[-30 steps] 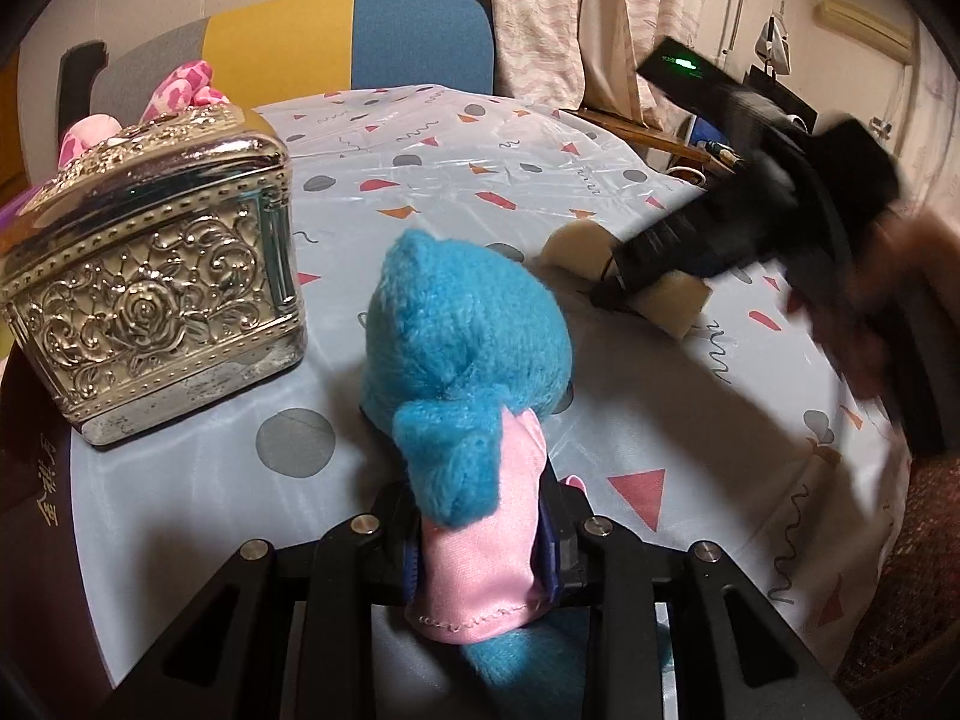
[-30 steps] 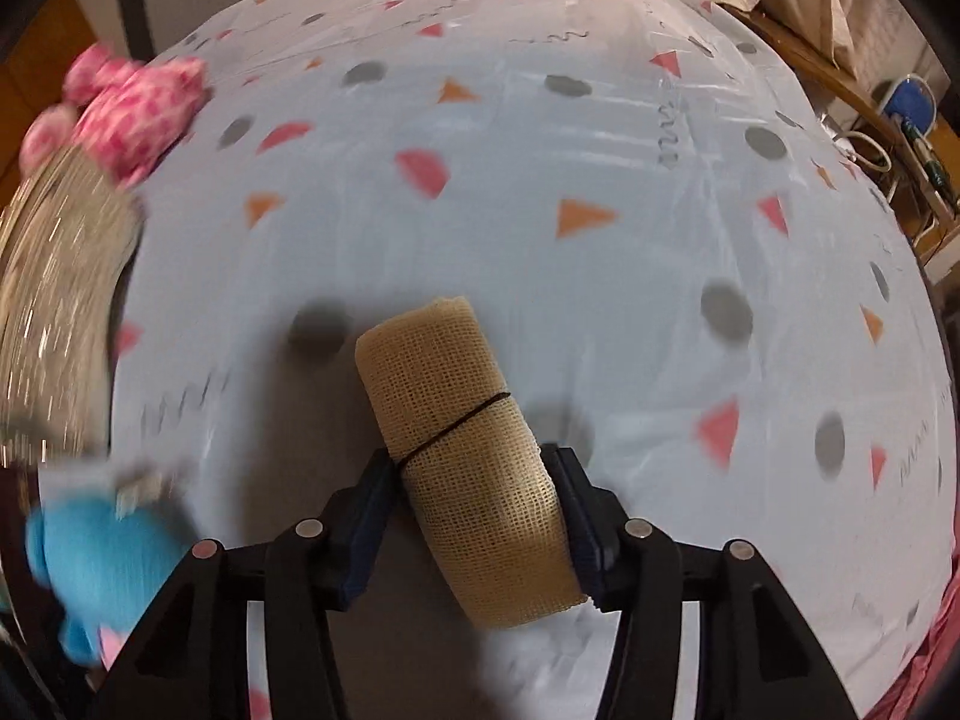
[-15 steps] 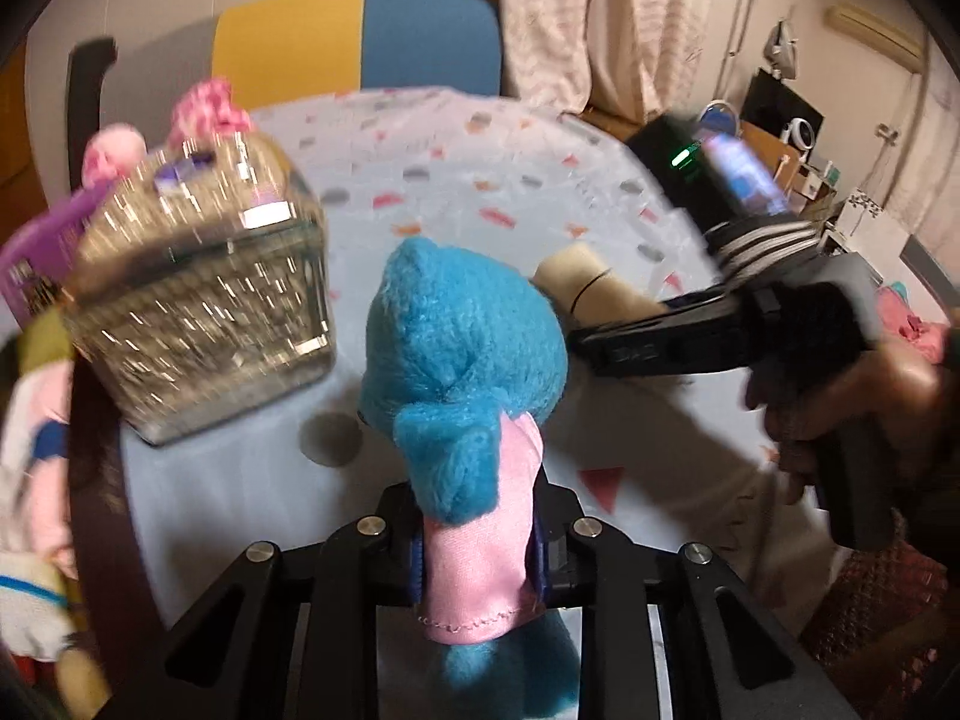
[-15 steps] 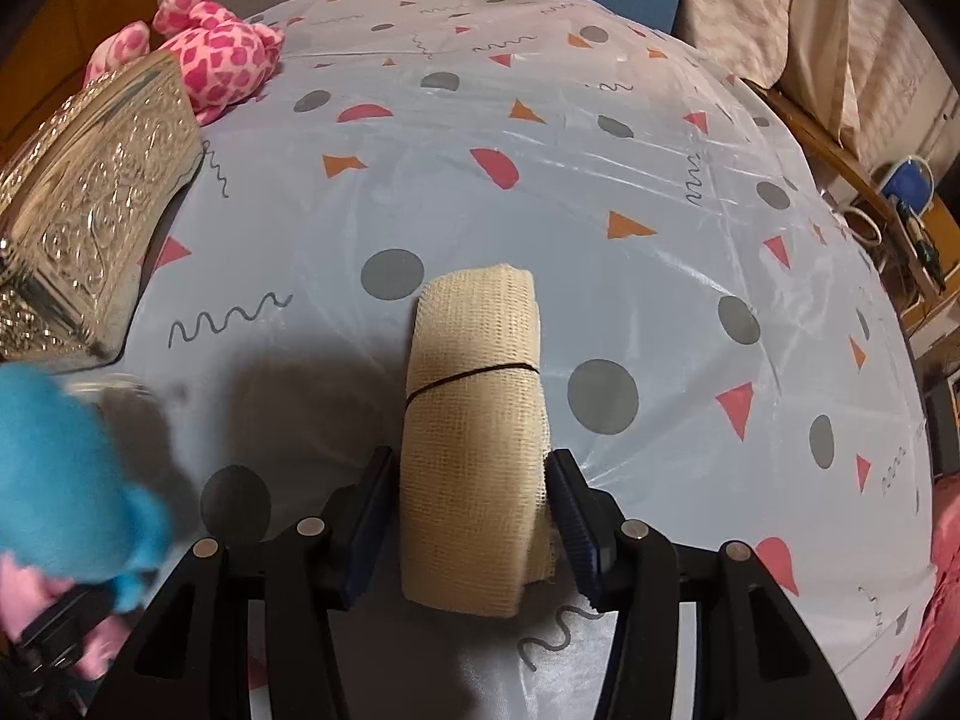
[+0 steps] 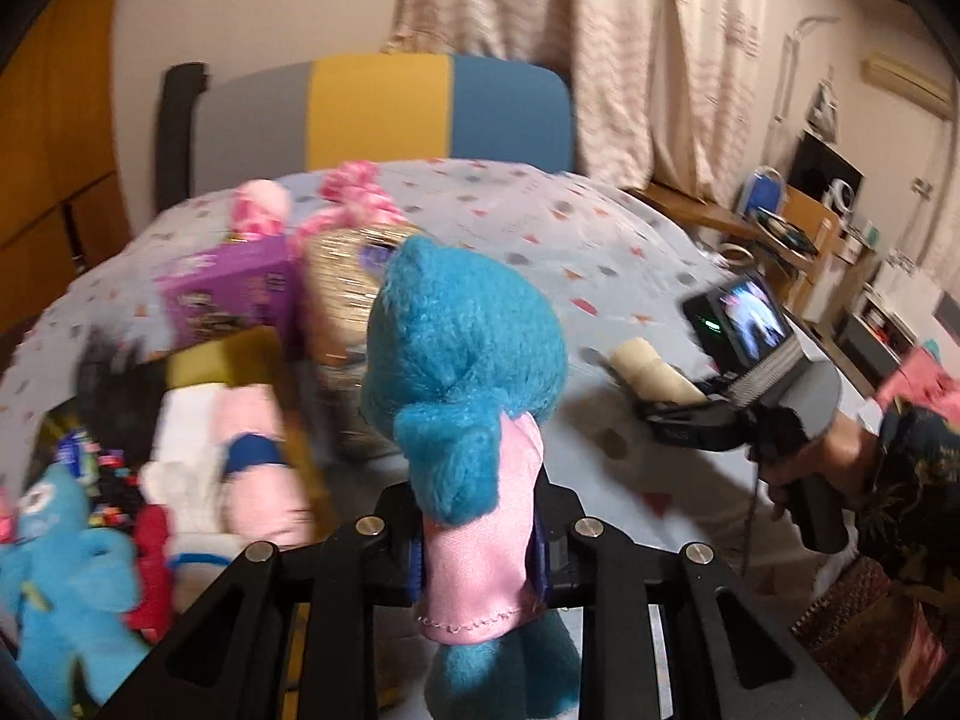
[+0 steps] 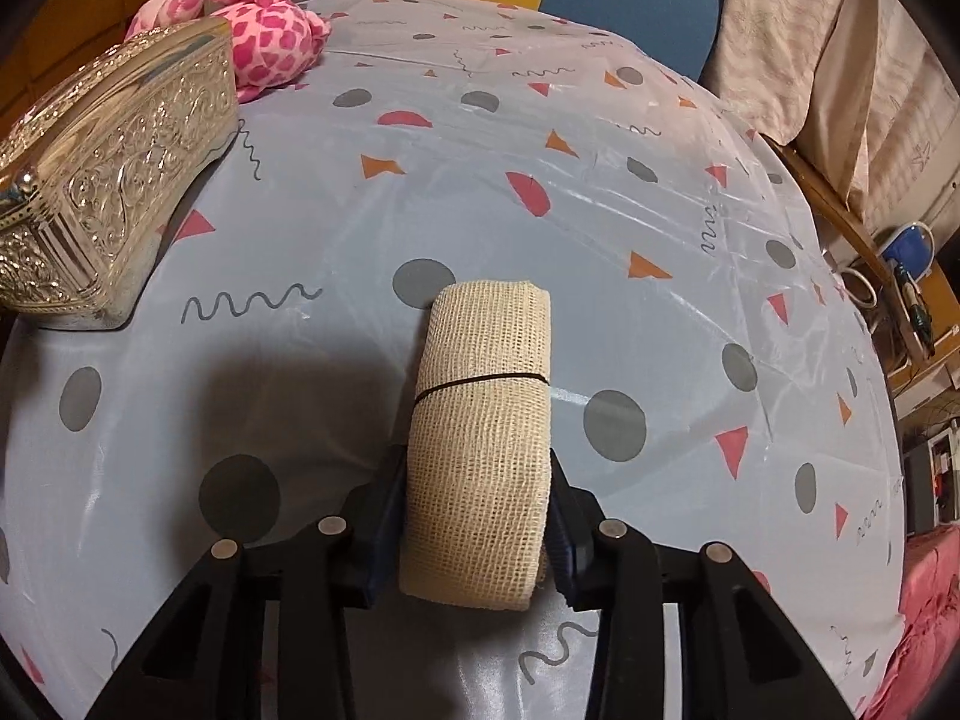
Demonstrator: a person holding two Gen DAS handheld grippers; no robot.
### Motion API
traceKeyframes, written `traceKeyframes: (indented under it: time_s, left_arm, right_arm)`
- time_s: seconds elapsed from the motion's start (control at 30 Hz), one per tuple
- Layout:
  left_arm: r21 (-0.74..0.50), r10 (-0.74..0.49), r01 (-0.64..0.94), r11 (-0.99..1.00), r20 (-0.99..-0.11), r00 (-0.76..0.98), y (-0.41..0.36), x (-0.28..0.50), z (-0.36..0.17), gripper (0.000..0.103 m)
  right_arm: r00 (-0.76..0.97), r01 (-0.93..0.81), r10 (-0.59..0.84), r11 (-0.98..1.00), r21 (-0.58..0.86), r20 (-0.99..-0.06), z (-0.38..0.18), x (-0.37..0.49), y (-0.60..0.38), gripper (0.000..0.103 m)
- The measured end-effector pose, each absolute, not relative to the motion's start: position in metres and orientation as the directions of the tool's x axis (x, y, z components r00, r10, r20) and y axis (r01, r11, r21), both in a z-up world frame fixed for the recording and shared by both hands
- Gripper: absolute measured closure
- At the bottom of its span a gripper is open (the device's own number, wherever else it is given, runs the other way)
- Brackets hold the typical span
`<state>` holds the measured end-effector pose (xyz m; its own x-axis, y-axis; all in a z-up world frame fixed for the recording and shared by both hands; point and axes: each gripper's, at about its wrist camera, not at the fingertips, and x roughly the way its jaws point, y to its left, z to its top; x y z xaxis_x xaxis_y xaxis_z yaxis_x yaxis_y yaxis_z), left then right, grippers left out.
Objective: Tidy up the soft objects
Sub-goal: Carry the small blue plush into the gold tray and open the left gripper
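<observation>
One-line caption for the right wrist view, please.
Right gripper closing around a beige bandage roll on the patterned tablecloth, ornate silver box at left.

We see a teal-blue plush toy [image 5: 462, 354] wearing a pale pink garment, and a beige open-weave bandage roll [image 6: 483, 420] crossed by a thin black band. The tablecloth [image 6: 600, 228] is pale blue, printed with grey dots, red and orange triangles and dark squiggles. We also note an embossed silver-gold box [image 6: 114, 180], a pink spotted plush [image 6: 264, 42] and a grey, yellow and blue chair back [image 5: 384, 111].
</observation>
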<state>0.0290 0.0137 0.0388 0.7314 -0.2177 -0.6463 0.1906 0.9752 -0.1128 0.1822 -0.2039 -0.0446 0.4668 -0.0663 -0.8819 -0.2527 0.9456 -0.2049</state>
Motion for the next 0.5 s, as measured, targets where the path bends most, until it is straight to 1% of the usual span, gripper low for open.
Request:
traceKeyframes:
  time_s: [0.07,0.13,0.3,0.5]
  left_arm:
    - [-0.103,-0.18,0.149,0.983,-0.643,0.745,0.03,0.027,0.043,0.077]
    - [-0.09,-0.133,0.098,0.991,-0.643,0.754,0.048,0.026,0.046,0.077]
    - [-0.078,-0.025,-0.034,0.996,-0.653,0.757,0.093,0.023,0.045,0.077]
    - [-0.062,0.068,-0.145,0.988,-0.662,0.747,0.129,0.019,0.041,0.077]
  right_arm:
    - [0.449,-0.228,-0.041,0.961,-0.158,-0.893,-0.044,0.185,-0.21,0.062]
    - [0.443,-0.221,-0.034,0.964,-0.146,-0.896,-0.043,0.186,-0.212,0.062]
    - [0.464,-0.253,-0.061,0.947,-0.198,-0.884,-0.044,0.183,-0.205,0.063]
    - [0.485,-0.279,-0.075,0.931,-0.235,-0.871,-0.044,0.18,-0.201,0.063]
